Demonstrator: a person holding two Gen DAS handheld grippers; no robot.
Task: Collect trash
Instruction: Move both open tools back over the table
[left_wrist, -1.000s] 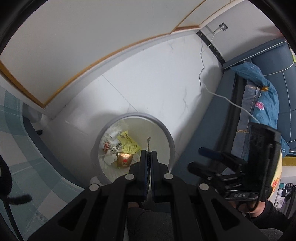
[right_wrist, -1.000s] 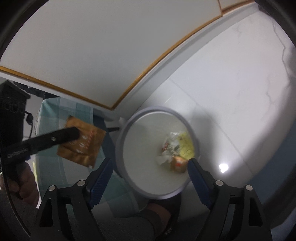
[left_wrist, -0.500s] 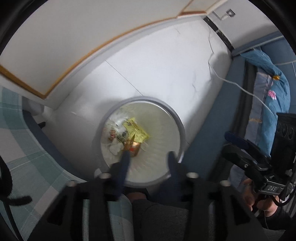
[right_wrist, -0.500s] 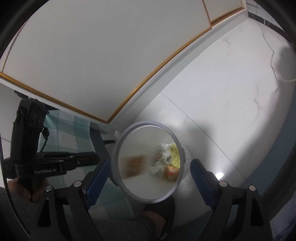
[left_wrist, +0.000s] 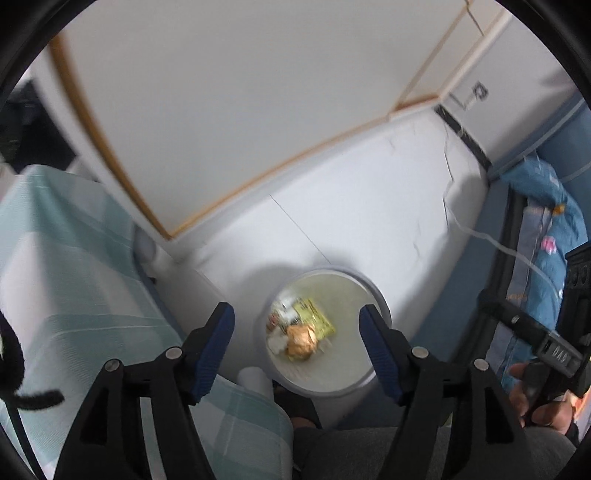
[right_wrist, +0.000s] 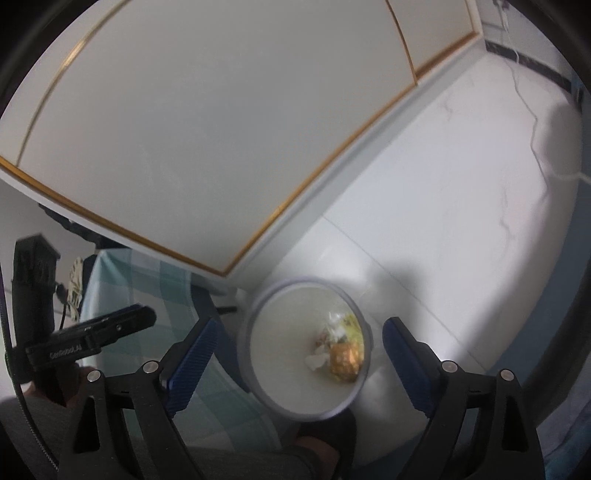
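Note:
A round white trash bin (left_wrist: 376, 291) stands on the pale floor below both grippers; it also shows in the right wrist view (right_wrist: 255, 373). Inside lie an orange-brown wrapper (left_wrist: 301, 338), a yellow packet (left_wrist: 317, 317) and crumpled white bits; the wrapper shows in the right wrist view (right_wrist: 343, 360) too. My left gripper (left_wrist: 297, 343) is open and empty above the bin. My right gripper (right_wrist: 299, 358) is open and empty, also above the bin. The left gripper's body (right_wrist: 88, 339) shows at the left of the right wrist view.
A table with a teal checked cloth (left_wrist: 66, 280) stands left of the bin. A white wall panel with wood trim (left_wrist: 240, 110) rises behind. A blue bed with a patterned quilt (left_wrist: 546, 236) and a white cable (left_wrist: 480, 232) are at the right.
My left gripper was shut on the orange-brown wrapper, then opened; the wrapper fell into the bin. Both grippers have risen higher above the bin.

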